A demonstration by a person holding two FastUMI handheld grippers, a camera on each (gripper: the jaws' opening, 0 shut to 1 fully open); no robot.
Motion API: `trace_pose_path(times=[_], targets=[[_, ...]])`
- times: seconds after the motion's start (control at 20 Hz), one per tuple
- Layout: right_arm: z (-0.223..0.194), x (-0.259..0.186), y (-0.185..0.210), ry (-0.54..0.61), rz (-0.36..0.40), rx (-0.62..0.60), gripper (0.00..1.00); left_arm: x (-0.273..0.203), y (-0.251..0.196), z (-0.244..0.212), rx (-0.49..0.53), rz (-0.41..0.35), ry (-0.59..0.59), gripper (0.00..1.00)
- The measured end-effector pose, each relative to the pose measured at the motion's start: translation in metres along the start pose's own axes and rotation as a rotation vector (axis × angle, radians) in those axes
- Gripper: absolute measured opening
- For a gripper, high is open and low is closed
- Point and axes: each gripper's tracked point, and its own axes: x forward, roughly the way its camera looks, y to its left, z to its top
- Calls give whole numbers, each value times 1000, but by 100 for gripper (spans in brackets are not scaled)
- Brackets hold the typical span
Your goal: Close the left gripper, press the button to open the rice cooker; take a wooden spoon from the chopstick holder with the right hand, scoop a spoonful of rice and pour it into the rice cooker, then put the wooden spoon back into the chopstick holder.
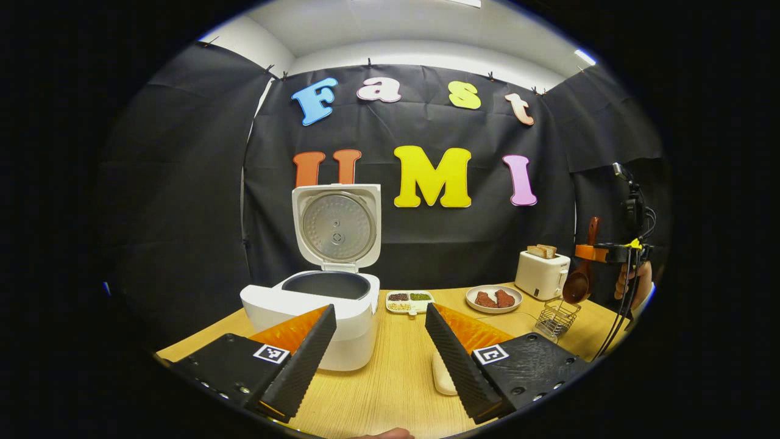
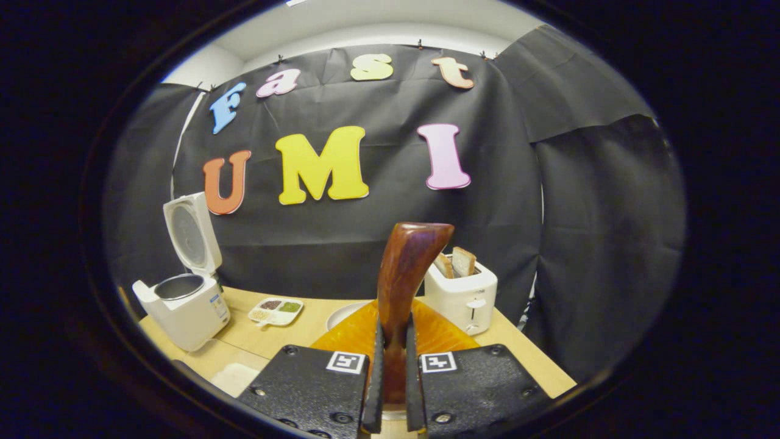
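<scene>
The white rice cooker (image 1: 317, 305) stands open, its lid (image 1: 336, 225) upright and the dark inner pot showing. My left gripper (image 1: 381, 347) hovers open just in front of it, with nothing between its fingers. In the right gripper view, my right gripper (image 2: 393, 366) is shut on the handle of the brown wooden spoon (image 2: 405, 274), which sticks up ahead of it. From the left gripper view, the right gripper (image 1: 596, 252) holds the spoon (image 1: 580, 281) bowl-down, just above the wire chopstick holder (image 1: 557, 317). The cooker (image 2: 183, 305) sits far left of the right gripper.
On the wooden table (image 1: 390, 390) stand a white toaster (image 1: 541, 274) with bread, a plate (image 1: 493, 299) of reddish pieces and a divided dish (image 1: 409, 300) of grains. A white container (image 1: 442, 375) lies partly behind my left gripper's right finger. Black cloth walls close in the booth.
</scene>
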Motion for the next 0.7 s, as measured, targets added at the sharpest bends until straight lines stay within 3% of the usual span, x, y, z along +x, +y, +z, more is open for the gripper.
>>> trace_pose_path(times=[0.15,0.3,0.45,0.7], targets=[[2,-2,0,-18,34,33,23,0,-5,0,-13,-13,5,94],[4,-5,-23,-50,-14,51,55,5,2,4,-27,8,5,94],[15,-9,-33,-77,-56,50,58,10,9,10,-29,26,-5,94],[21,-27,-31,-82,-42,73,82,20,29,26,-60,44,-28,94]])
